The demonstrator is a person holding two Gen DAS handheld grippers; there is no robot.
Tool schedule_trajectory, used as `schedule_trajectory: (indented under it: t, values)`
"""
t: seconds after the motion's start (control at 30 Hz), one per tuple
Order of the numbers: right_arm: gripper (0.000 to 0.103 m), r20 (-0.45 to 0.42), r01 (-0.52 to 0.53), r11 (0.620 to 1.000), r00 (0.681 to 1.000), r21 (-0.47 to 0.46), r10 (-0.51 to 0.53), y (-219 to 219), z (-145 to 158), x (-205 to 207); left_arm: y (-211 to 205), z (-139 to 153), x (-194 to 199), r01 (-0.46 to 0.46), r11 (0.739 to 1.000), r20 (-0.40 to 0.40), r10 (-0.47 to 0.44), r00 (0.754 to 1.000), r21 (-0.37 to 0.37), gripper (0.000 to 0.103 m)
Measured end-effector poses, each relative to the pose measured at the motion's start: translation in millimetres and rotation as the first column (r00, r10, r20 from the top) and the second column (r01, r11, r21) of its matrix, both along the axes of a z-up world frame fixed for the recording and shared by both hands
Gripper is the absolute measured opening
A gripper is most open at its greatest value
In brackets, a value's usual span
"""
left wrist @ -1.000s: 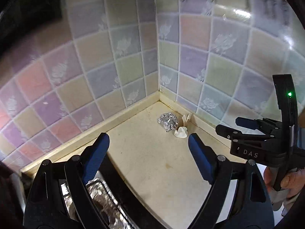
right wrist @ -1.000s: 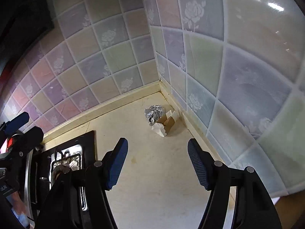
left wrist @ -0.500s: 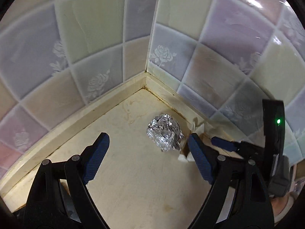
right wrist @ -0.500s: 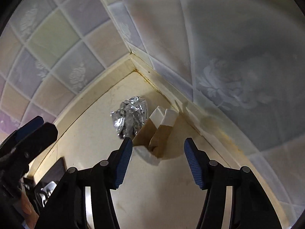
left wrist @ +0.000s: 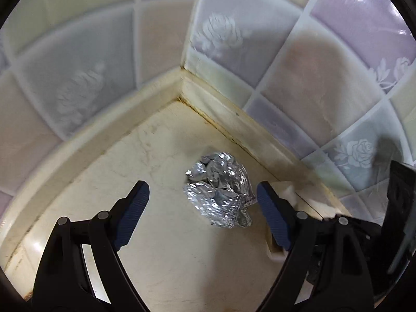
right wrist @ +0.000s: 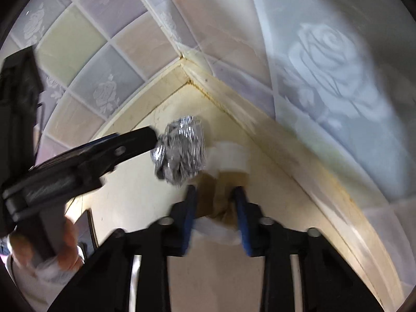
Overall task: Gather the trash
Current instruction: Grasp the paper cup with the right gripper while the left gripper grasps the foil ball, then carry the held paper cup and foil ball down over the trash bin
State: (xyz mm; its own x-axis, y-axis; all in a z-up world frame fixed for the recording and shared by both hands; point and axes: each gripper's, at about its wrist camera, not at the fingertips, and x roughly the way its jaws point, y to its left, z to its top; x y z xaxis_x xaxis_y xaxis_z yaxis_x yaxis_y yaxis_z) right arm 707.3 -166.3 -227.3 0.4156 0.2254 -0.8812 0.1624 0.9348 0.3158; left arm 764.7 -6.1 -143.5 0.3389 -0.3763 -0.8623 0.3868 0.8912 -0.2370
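A crumpled foil ball [left wrist: 219,187] lies on the cream countertop in the tiled corner. My left gripper [left wrist: 202,208] is open, its blue pads on either side of the ball, which sits nearer the right pad. The ball also shows in the right wrist view [right wrist: 182,153], with a left finger [right wrist: 135,143] beside it. A small torn cardboard box [right wrist: 221,182], brown with white flaps, lies just right of the ball. My right gripper [right wrist: 214,208] has closed around the box, its pads against the sides. The box is mostly hidden in the left wrist view [left wrist: 288,195].
Tiled walls [left wrist: 312,65] meet at the corner right behind the trash. A raised cream ledge [left wrist: 234,109] runs along the wall base. The stove's edge [right wrist: 91,223] shows at the left. The image is motion-blurred in the right wrist view.
Both grippers moved forward into the corner. The left one now straddles the foil ball. The right one has narrowed its jaws onto the cardboard box.
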Motion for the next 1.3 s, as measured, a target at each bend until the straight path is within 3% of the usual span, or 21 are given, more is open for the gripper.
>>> schedule_trajectory:
  t: [0.27, 0.33, 0.47, 0.63, 1.0, 1.2, 1.3]
  values:
    - [0.015, -0.043, 0.034, 0.999, 0.999, 0.004, -0.034, -8.7, -15.7, -13.4, -15.6, -32.5, 8.7, -0.012, 1.000, -0.078, 0.011, 0.997, -0.018, 0.083]
    - [0.015, -0.040, 0.035, 0.999, 0.999, 0.012, -0.034, -10.4, -19.2, -17.9, -17.2, -37.4, 10.3, -0.019, 1.000, -0.089, 0.017, 0.996, -0.024, 0.074]
    - [0.014, -0.038, 0.036, 0.999, 0.999, 0.020, -0.035, -8.1, -22.4, -25.0, -19.6, -42.2, 9.8, -0.032, 0.999, -0.086, 0.029, 0.996, -0.035, 0.043]
    - [0.009, -0.029, 0.061, 0.998, 0.998, 0.017, -0.060, -15.0, -23.8, -40.5, -18.0, -34.8, -8.9, -0.015, 1.000, -0.030, 0.015, 0.999, -0.010, 0.038]
    - [0.009, 0.042, 0.081, 0.997, 0.996, 0.019, -0.082, -7.3, 27.0, -86.7, 4.7, 25.1, -74.4, 0.000, 1.000, 0.041, 0.001, 0.999, -0.030, 0.038]
    - [0.009, 0.125, 0.015, 0.999, 0.992, 0.030, -0.019, 1.1, 71.3, -147.9, 15.3, 76.9, -133.8, -0.007, 0.999, 0.093, 0.011, 0.996, -0.037, 0.038]
    - [0.009, 0.168, -0.036, 0.998, 0.985, 0.046, 0.028, 0.7, 96.5, -193.0, 16.9, 108.7, -182.4, -0.019, 0.999, 0.143, 0.023, 0.990, -0.027, 0.038]
